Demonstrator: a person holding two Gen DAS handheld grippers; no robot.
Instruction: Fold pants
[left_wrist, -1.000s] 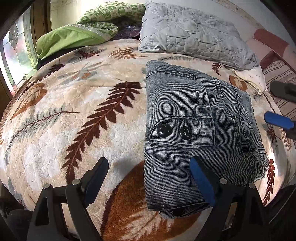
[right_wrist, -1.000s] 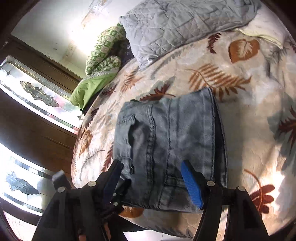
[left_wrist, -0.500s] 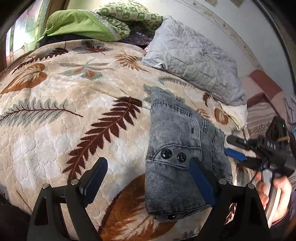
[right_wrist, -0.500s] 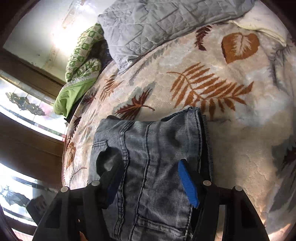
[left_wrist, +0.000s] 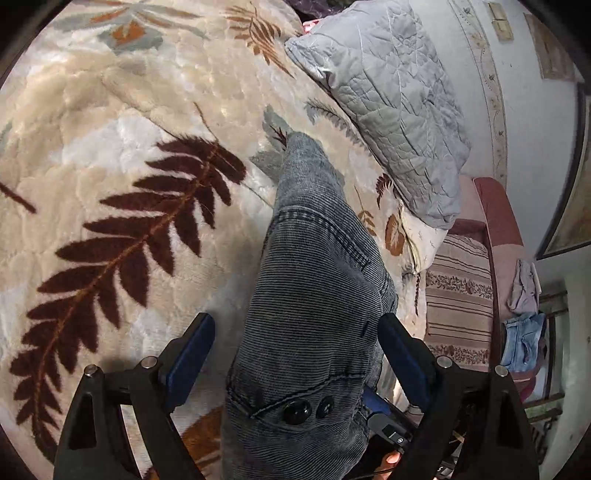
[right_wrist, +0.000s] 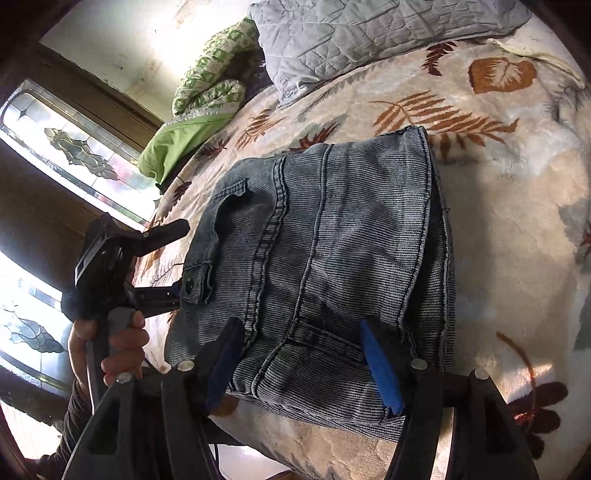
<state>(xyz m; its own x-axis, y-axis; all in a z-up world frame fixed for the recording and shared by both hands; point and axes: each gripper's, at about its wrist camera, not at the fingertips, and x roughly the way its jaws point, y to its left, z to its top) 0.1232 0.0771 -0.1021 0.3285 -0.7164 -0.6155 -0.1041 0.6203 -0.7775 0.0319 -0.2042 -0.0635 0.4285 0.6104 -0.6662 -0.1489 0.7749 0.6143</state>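
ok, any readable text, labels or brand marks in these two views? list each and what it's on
None readable in either view.
The folded pants show no tag or brand lettering.
A small round mark sits on the right gripper's body below the pants, too small to read.
The left gripper shows no legible lettering in the right wrist view.
The frame on the wall is cut off at the edge, with no text visible.

The pants are viewed closely from both wrists, angled downward: lengthwise between the left gripper fingers, broadside ahead of the right gripper. The grey pillow beyond is shared.
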